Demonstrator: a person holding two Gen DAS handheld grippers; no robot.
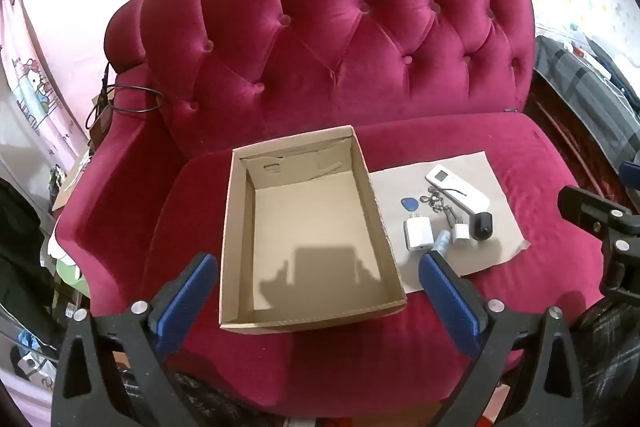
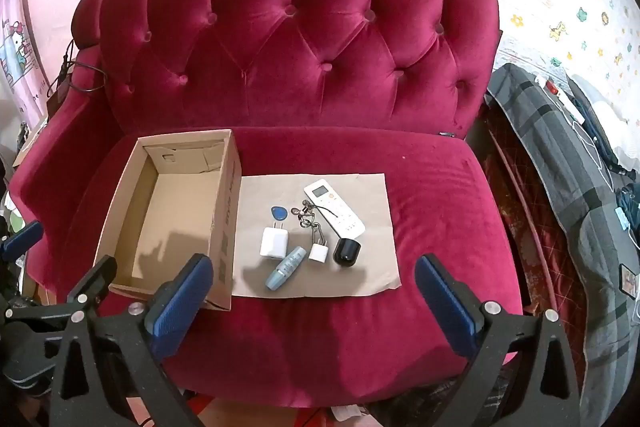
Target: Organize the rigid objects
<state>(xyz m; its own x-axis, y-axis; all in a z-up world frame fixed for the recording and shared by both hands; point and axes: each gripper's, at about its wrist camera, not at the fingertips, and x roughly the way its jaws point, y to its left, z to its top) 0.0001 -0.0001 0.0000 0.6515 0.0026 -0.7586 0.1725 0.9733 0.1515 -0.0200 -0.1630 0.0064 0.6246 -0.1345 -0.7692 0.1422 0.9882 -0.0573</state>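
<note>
Basically nothing is sorted yet: the cardboard box sits empty on the sofa seat, and every item lies on the flat cardboard sheet beside it.

Left gripper: jaws spread wide, nothing between them, box straight ahead and below. Right gripper: likewise released and empty, hovering short of the sheet.

Ahead of the right gripper, nearest first: blue-grey tube, large white charger, small white charger, black cap-like piece. Farther out: blue key fob, key chain, white remote.

Step in hand looks like the approach before the first pick. Next move probably calls for the right gripper to drop onto the tube, jaws across its narrow width, then carry it left into the box. Items are crowded; the chain touches the small charger and may drag it.
</note>
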